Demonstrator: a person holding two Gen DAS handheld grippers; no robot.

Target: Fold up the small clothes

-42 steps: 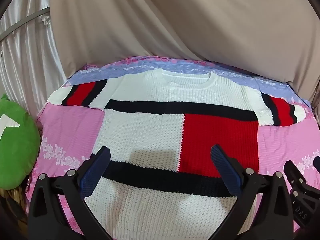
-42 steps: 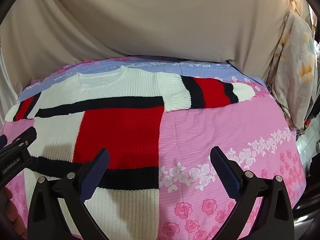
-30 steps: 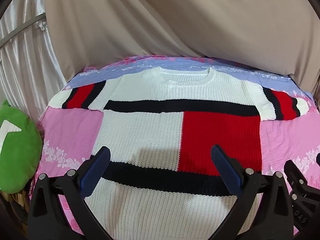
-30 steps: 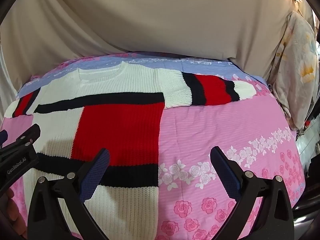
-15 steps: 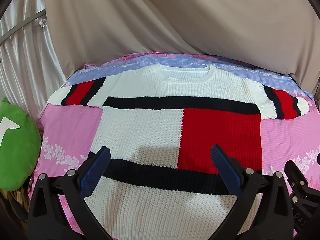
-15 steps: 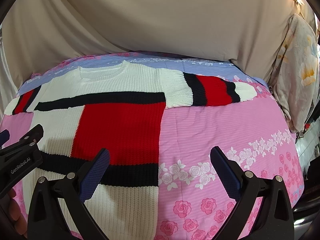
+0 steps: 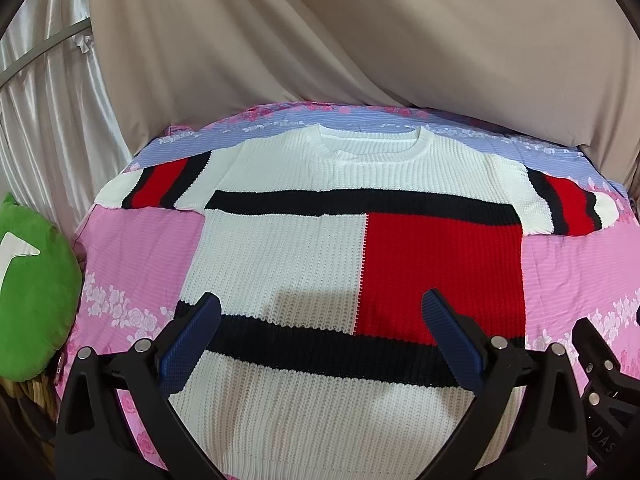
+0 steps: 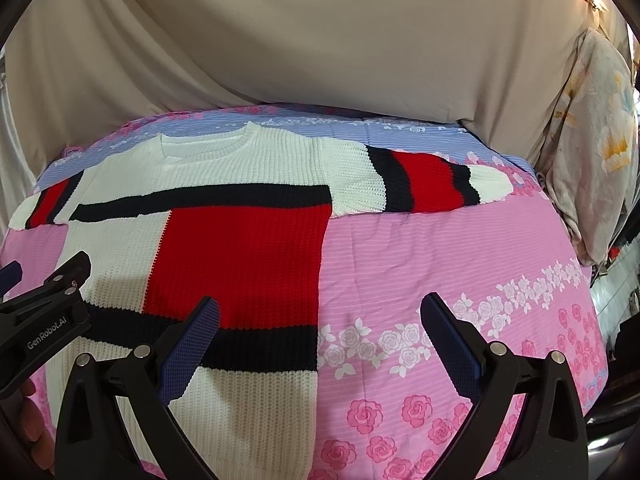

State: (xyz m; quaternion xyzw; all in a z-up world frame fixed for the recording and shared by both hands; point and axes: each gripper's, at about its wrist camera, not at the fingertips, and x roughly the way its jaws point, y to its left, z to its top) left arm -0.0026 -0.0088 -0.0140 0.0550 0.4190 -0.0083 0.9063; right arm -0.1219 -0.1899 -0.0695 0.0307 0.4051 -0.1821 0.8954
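Sweater point(image 7: 320, 248): a knitted garment in white, red and black blocks, laid flat and face up on the bed point(image 8: 420, 248), hem toward us and collar at the far end.

Nearest in the left wrist view, we see the left tongs point(image 7: 320, 340) at the bottom of the frame, released, with the blue pads spread wide above the hem area and gripping nothing. The lower black band of the sweater runs between the two pads. At the lower right of this frame, part of the other tool is visible.

In the right wrist view, the right tongs point(image 8: 320, 340) are likewise released and empty. The left pad sits over the sweater's lower right corner; the right pad sits over the pink rose-print bedsheet point(image 8: 460, 280).

Farther up, both sleeves extend straight out to the sides, each with a red and black striped section.

At the left edge of the left wrist view lies a green cushion point(image 7: 36, 300). A beige cloth backdrop point(image 7: 360, 40) fills the top of both frames. A floral cloth point(image 8: 592, 140) hangs at the upper right of the right wrist view.
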